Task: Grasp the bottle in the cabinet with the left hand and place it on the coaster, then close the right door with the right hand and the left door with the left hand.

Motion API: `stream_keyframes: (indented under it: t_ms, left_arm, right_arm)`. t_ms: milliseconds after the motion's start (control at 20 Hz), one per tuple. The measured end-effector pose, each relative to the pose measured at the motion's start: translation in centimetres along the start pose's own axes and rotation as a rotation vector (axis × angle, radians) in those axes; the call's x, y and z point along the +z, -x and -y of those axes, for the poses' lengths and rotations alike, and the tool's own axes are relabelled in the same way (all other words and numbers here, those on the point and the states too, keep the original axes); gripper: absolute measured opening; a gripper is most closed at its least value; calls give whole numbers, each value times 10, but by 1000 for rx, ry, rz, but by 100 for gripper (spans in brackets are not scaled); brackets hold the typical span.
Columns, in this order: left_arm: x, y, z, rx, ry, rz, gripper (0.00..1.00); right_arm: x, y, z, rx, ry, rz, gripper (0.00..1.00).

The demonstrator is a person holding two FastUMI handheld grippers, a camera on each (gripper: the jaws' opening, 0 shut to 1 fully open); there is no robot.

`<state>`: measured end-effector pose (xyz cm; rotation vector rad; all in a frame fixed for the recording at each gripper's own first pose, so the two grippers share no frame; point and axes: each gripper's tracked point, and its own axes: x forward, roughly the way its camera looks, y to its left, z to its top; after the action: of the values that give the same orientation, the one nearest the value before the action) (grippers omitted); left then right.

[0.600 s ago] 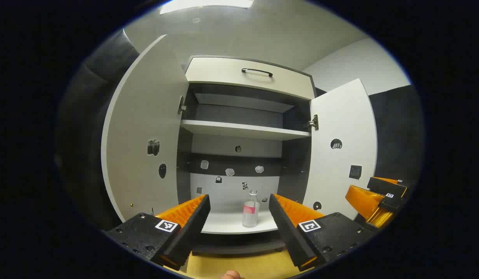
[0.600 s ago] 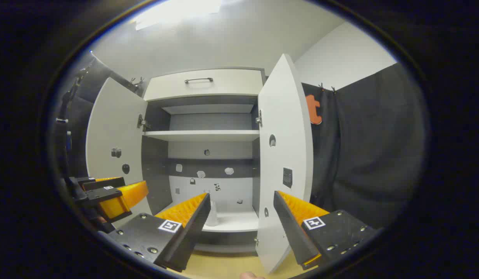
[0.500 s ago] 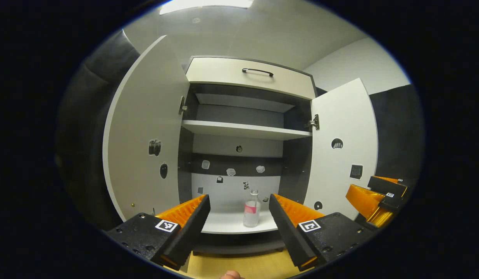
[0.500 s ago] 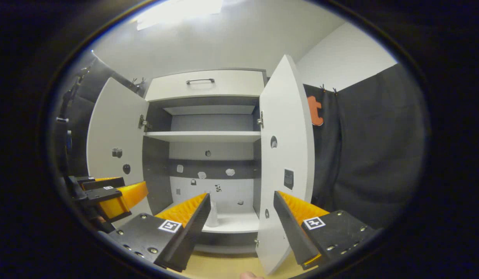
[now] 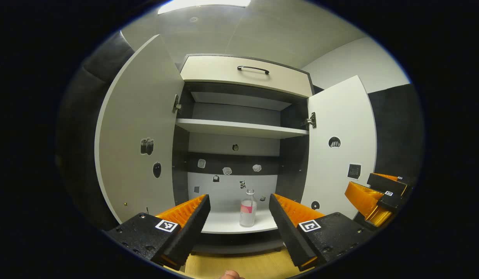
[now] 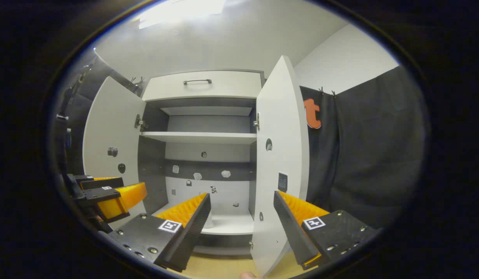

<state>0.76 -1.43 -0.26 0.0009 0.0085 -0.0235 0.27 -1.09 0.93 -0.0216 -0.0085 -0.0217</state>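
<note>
A small clear bottle (image 5: 247,208) with a pink label stands upright on the cabinet's bottom shelf (image 5: 231,225). My left gripper (image 5: 239,221) is open, well in front of the cabinet, and the bottle shows between its fingers farther off. The left door (image 5: 136,131) and the right door (image 5: 340,151) both stand wide open. In the right gripper view my right gripper (image 6: 242,219) is open too, and the edge of the right door (image 6: 280,162) stands between its fingers. The bottle (image 6: 209,221) is mostly hidden behind one finger there.
The cabinet has an upper shelf (image 5: 241,129) and a drawer with a dark handle (image 5: 253,69) on top. A wooden surface (image 5: 239,265) lies below the cabinet. Black cloth (image 6: 363,155) hangs to the right. The other gripper (image 5: 375,193) shows at the right edge.
Both views have shifted slightly: the cabinet looks a little nearer, and the right door edge has drifted left between the right gripper's fingers. Both grippers stay open.
</note>
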Motion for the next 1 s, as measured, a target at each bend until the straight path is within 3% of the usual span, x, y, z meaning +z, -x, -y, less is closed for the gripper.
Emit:
stream_keyframes:
  t_ms: [150,200,300,350,400,500,550,700,750,850,900,1000]
  left_arm:
    - [-1,-4,2,-10,-2,-4,97]
    - [-2,-5,3,-13,-3,-6,97]
    - [-6,-8,5,-21,5,-13,97]
    - [-8,-9,6,-23,12,-18,97]
    - [-11,-11,7,-26,18,-24,97]
    - [-19,-15,9,-32,18,-34,97]
    - [-22,-19,11,-35,13,-37,97]
    - [-35,-38,18,-52,9,-50,97]
    - [-40,-46,22,-62,9,-54,97]
    - [-50,-64,28,-80,8,-59,97]
    - [-57,-73,31,-86,6,-68,97]
    - [-70,-95,36,-97,0,-88,98]
  right_arm:
    - [3,3,4,-11,1,3,98]
    - [5,3,4,-15,3,4,93]
    - [8,5,7,-26,2,7,93]
    - [8,7,9,-31,0,8,98]
    - [9,7,11,-36,-1,8,93]
    - [11,10,15,-48,4,8,98]
    - [12,11,17,-54,8,8,93]
    - [16,15,22,-71,16,8,93]
    - [18,17,25,-79,18,10,98]
    - [23,21,33,-94,14,13,93]
    - [25,24,38,-103,13,14,98]
    - [32,30,49,-131,21,22,98]
